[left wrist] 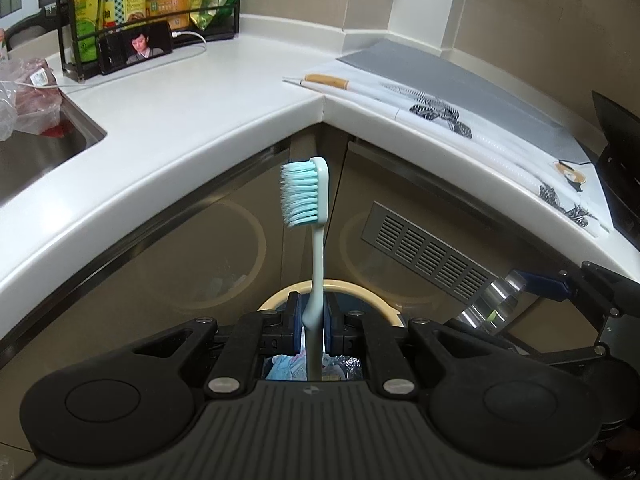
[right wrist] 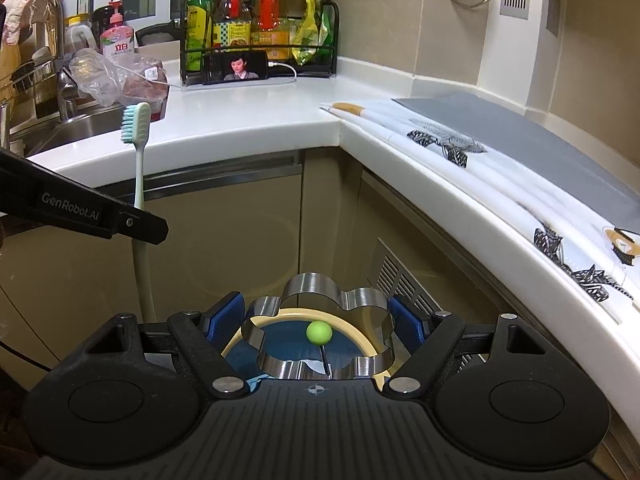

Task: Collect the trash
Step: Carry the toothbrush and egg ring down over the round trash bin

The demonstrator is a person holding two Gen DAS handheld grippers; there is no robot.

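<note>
My left gripper (left wrist: 314, 320) is shut on the handle of a pale green toothbrush (left wrist: 304, 194), which stands upright with its bristles facing left. Below it is a round bin with a cream rim (left wrist: 384, 305) and rubbish inside. In the right wrist view the same toothbrush (right wrist: 138, 128) rises at the left. My right gripper (right wrist: 318, 320) has its blue pads pressed on a shiny flower-shaped metal ring (right wrist: 312, 285), held over the bin's rim (right wrist: 231, 350). A green ball on a thin stick (right wrist: 319, 332) shows through the ring.
A white L-shaped counter (left wrist: 180, 112) wraps around above the bin. On it are a phone (right wrist: 235, 67) against a rack of bottles (right wrist: 256, 20), a grey mat (right wrist: 520, 136) and white printed wrappers (right wrist: 440, 140). A sink (right wrist: 80, 128) with plastic bags lies at the left. A vent grille (left wrist: 424, 252) sits in the cabinet front.
</note>
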